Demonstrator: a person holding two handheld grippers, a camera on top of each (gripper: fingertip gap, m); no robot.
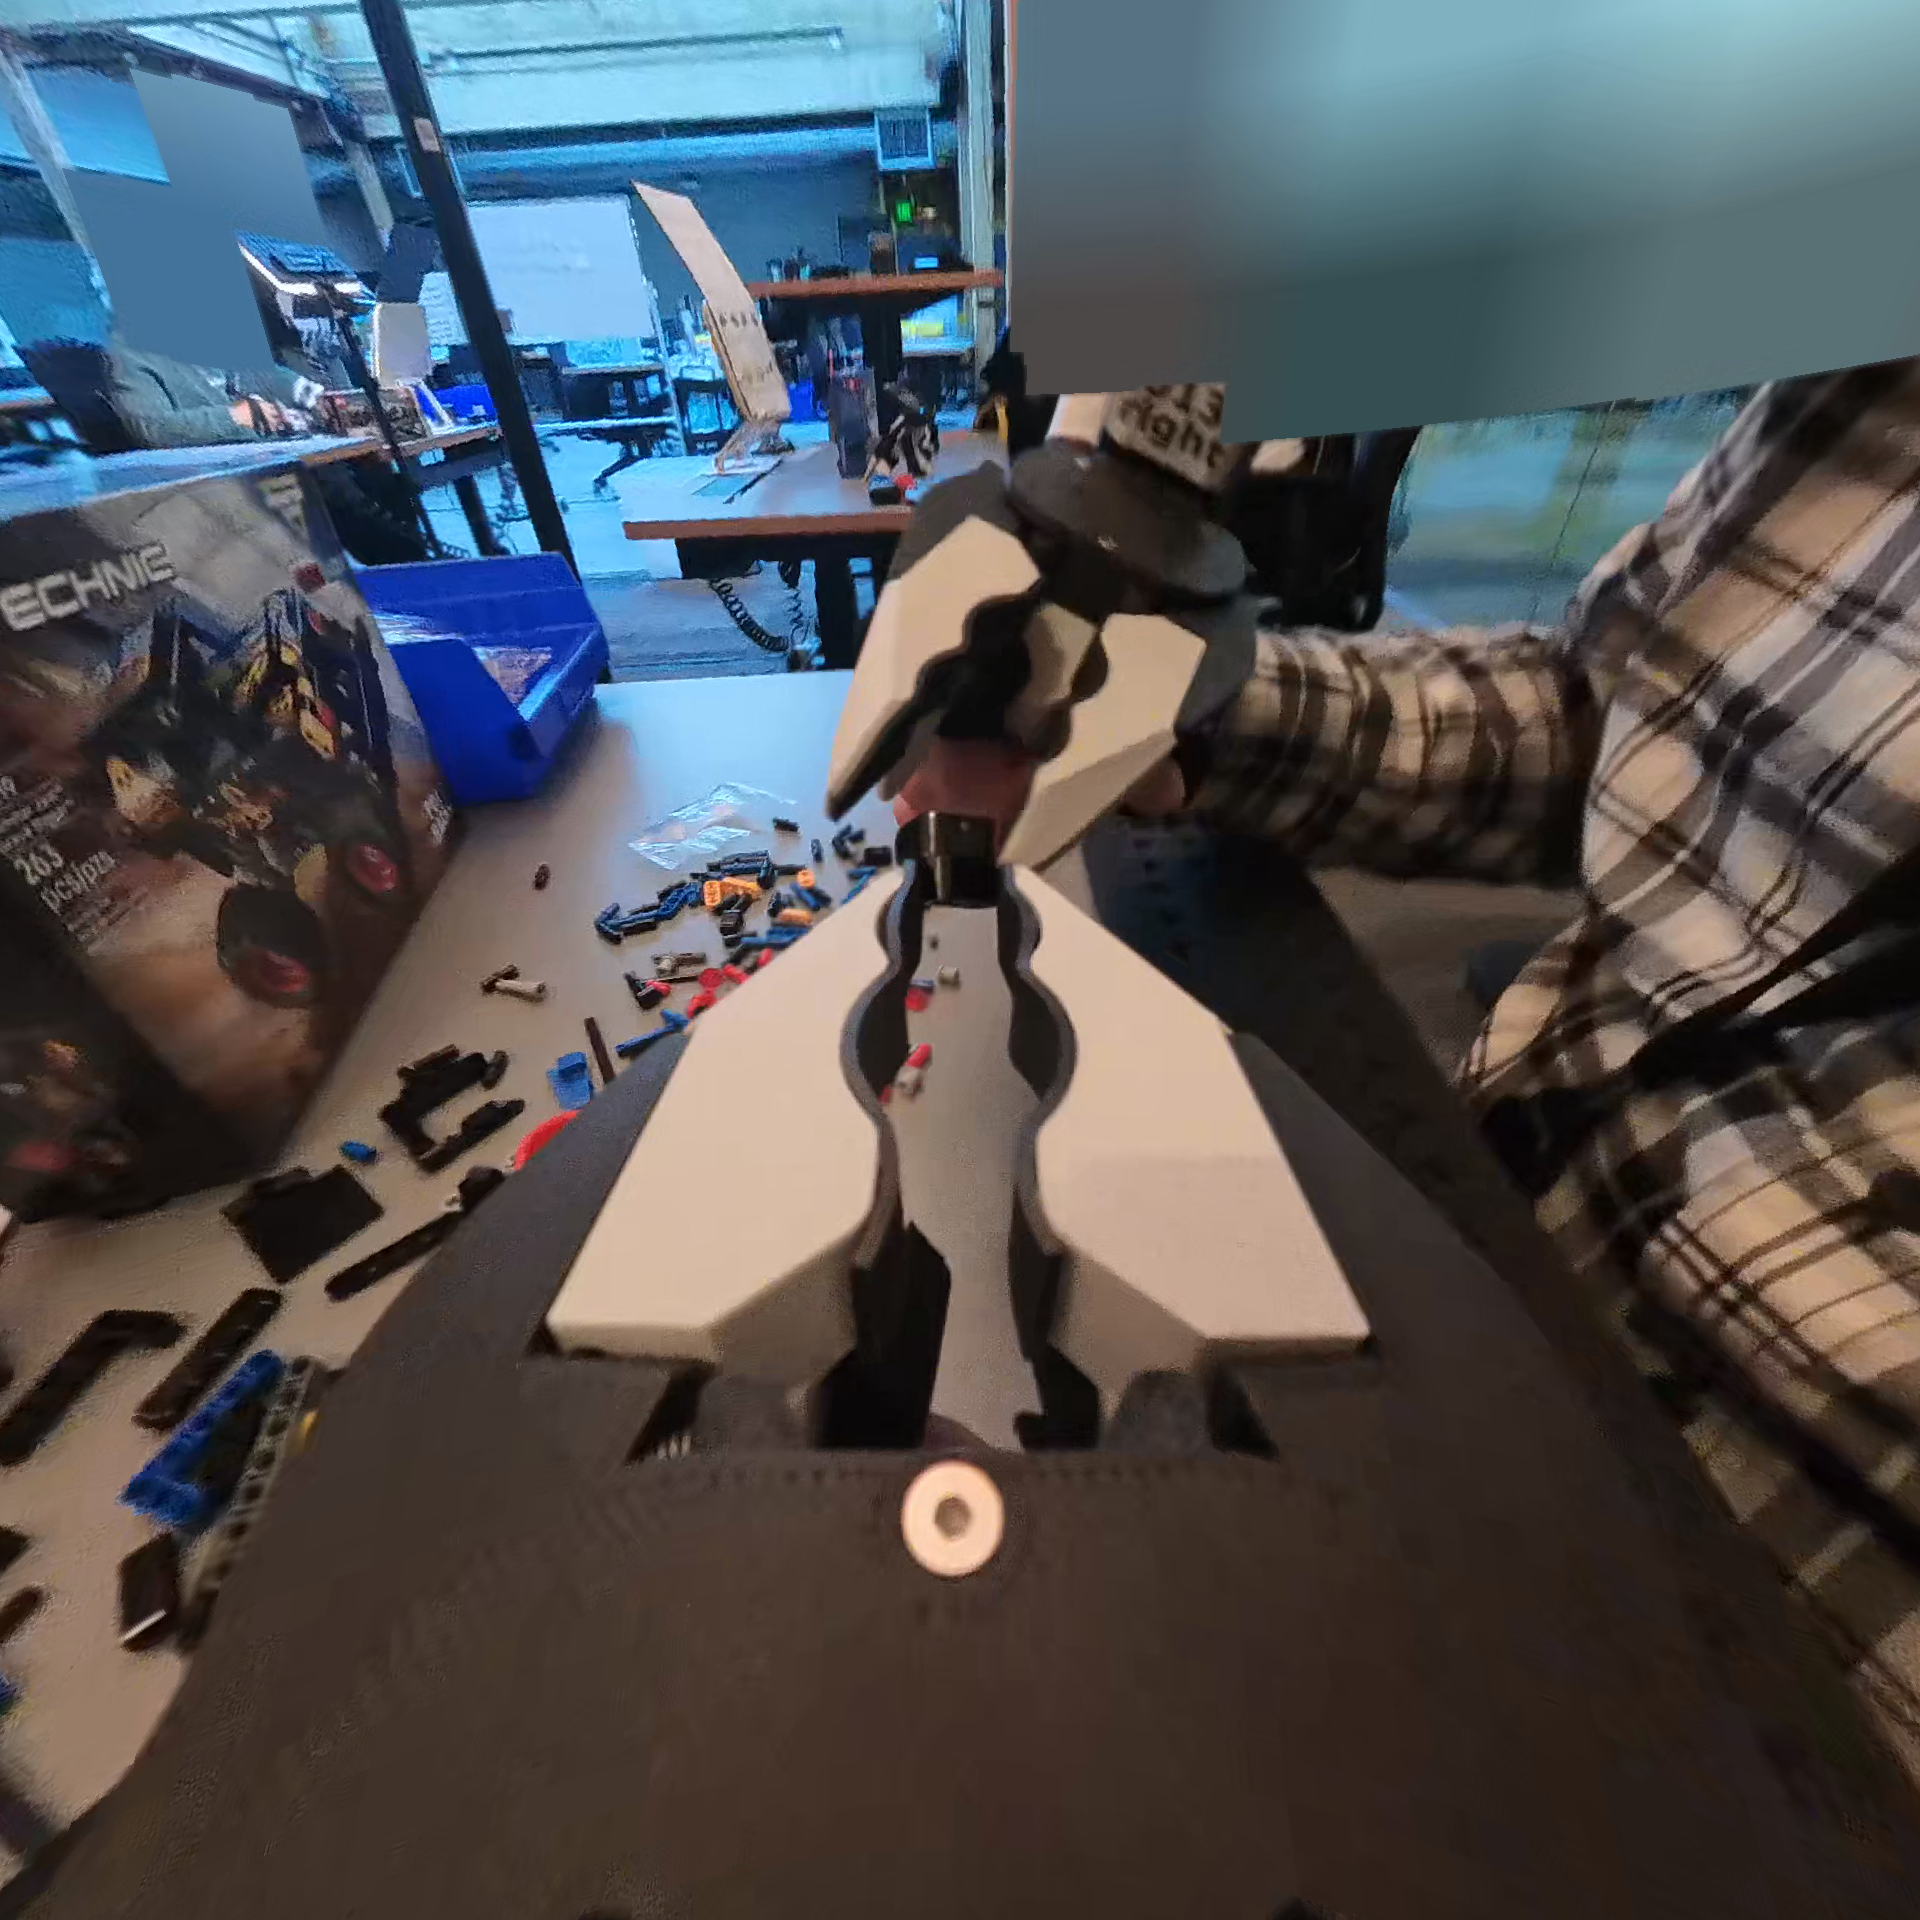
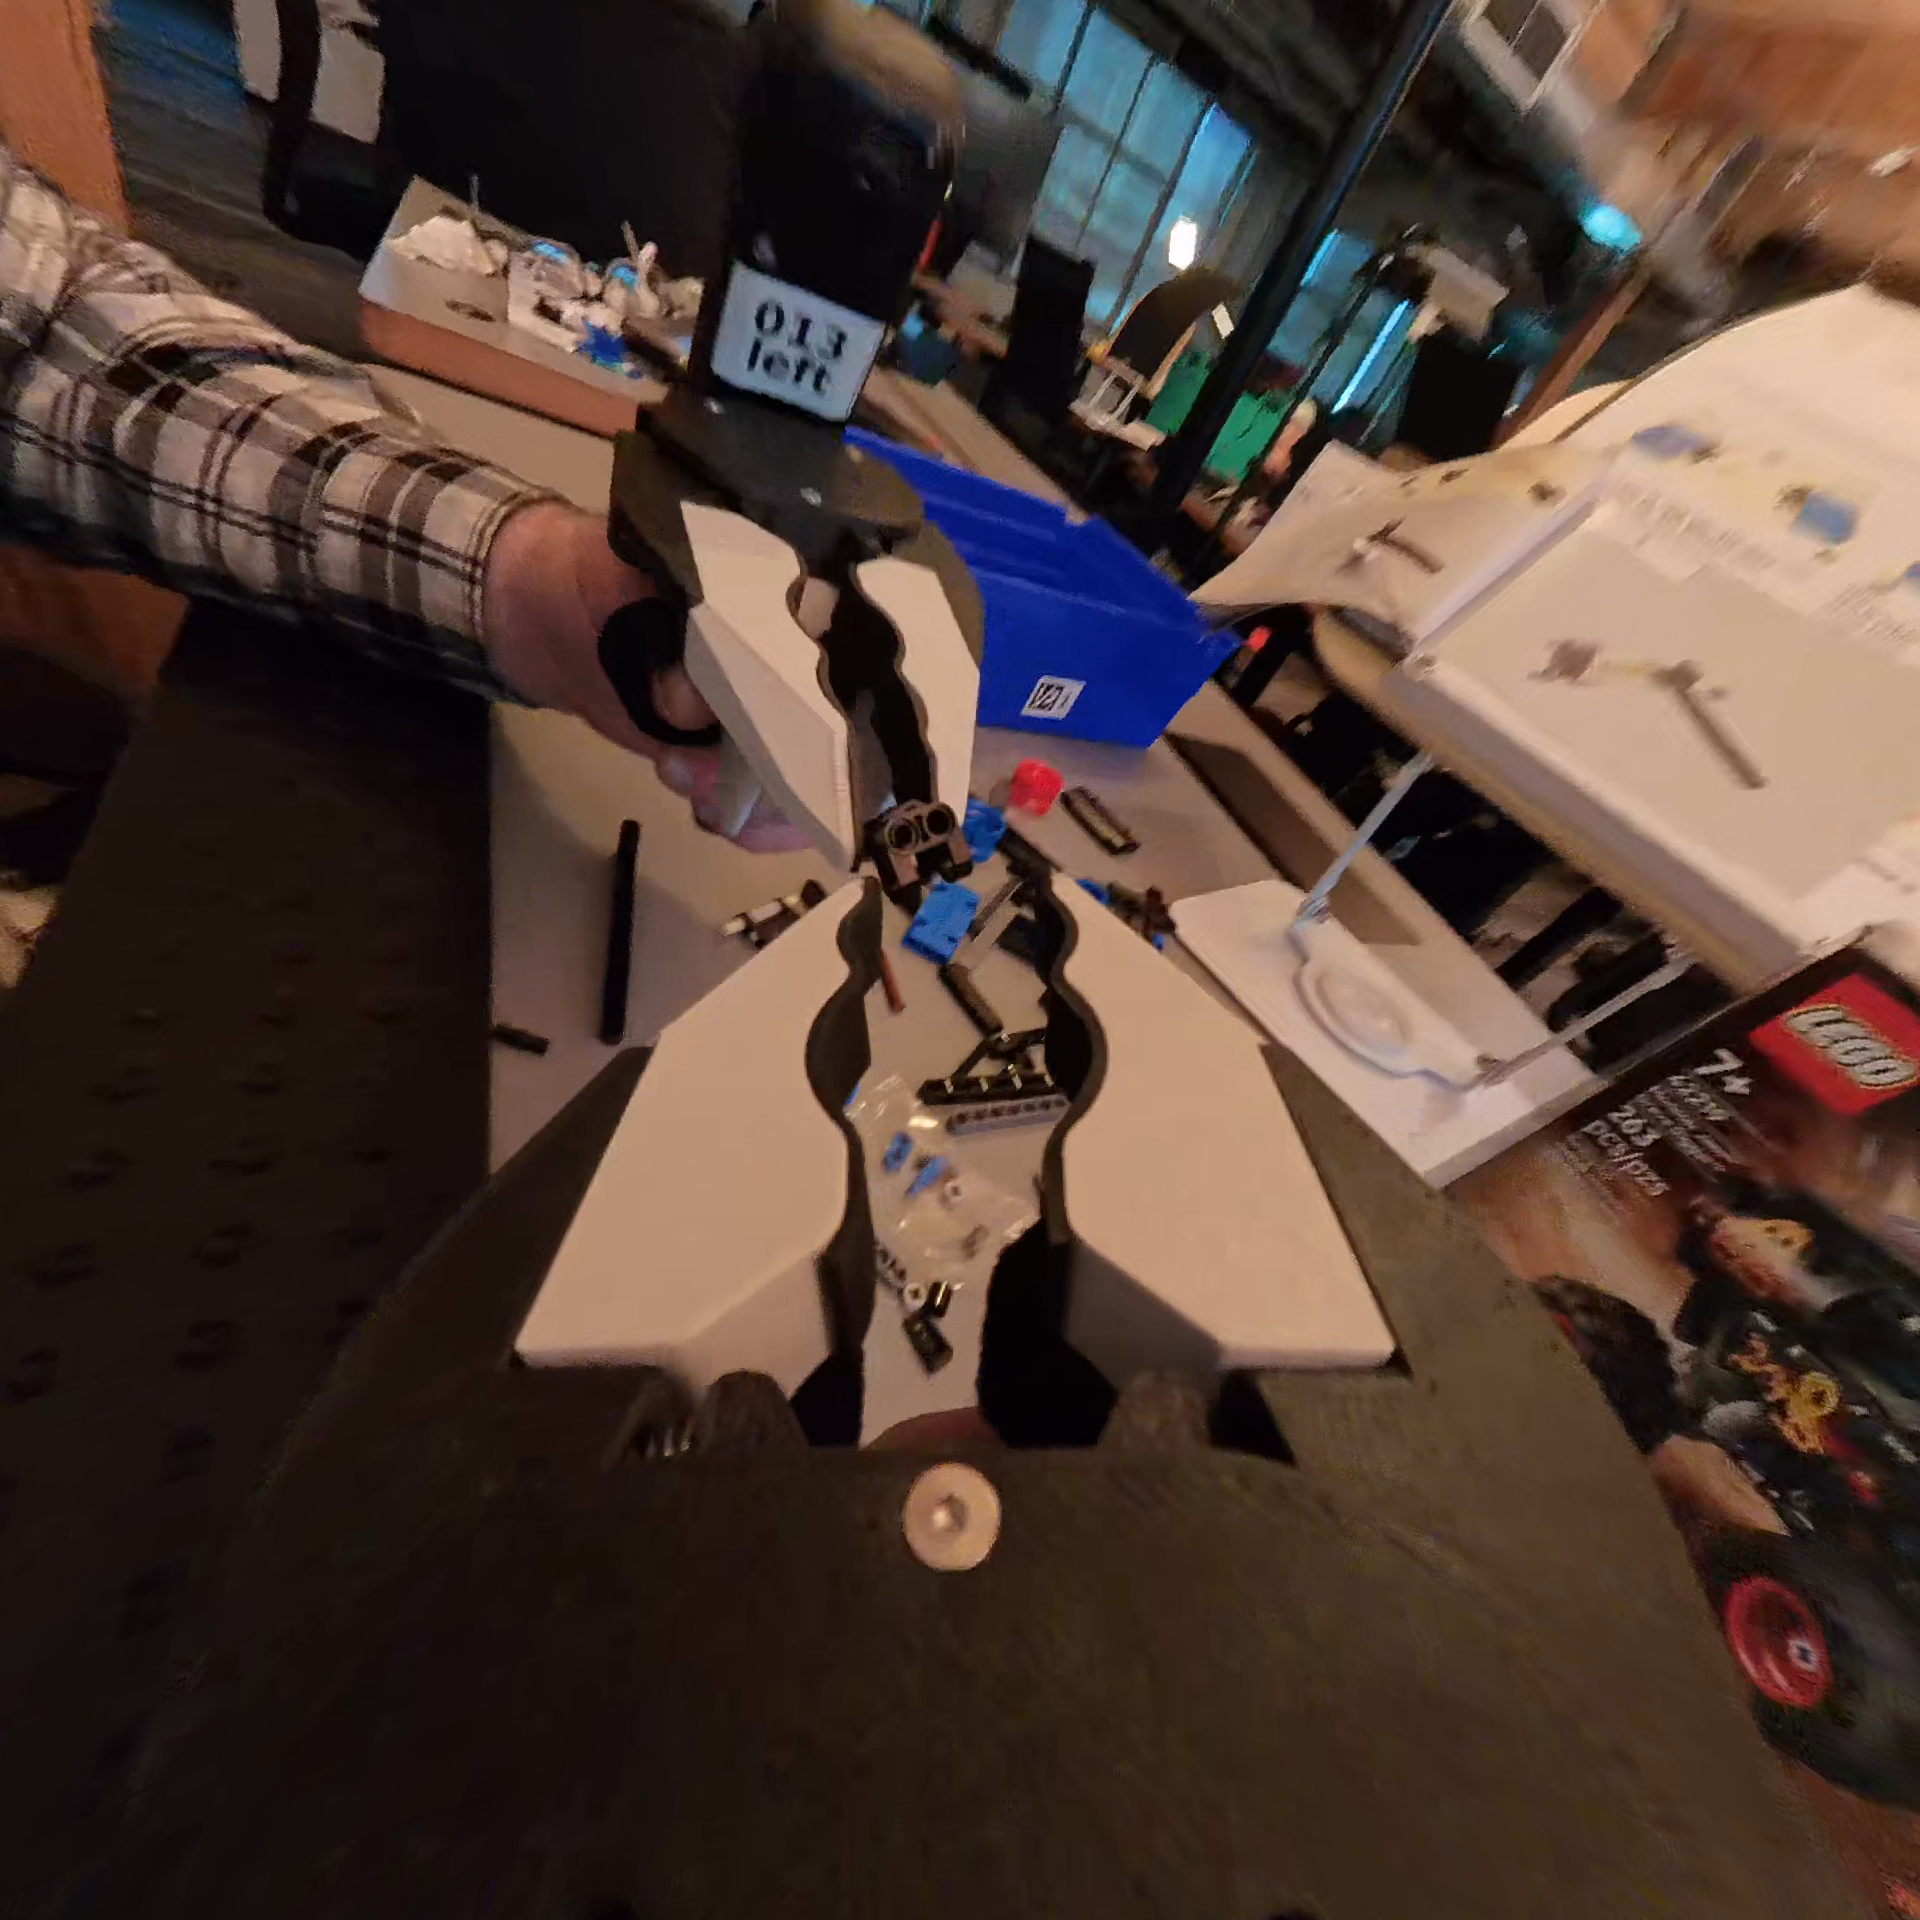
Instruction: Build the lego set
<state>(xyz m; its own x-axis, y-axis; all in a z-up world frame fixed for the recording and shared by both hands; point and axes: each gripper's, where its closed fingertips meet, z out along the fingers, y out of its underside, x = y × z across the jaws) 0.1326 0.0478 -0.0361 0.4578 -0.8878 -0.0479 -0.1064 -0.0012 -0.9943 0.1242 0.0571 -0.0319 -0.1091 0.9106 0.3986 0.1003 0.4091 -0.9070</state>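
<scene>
The left tongs (image 1: pixel 956 868) pinch a small black lego piece (image 1: pixel 951 862) above the tabletop (image 1: pixel 665 748). The right tongs (image 2: pixel 961 894) stand slightly apart, empty, just beside it.

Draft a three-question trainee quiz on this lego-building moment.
1. True or false: the left gripper is clamped on a small black piece.
2. What colour is the bin on the table? A red, B blue, C green.
3. Fill in: the right gripper has its jaws ____ (open or shut).
Key: 1 true; 2 B; 3 open.
</scene>
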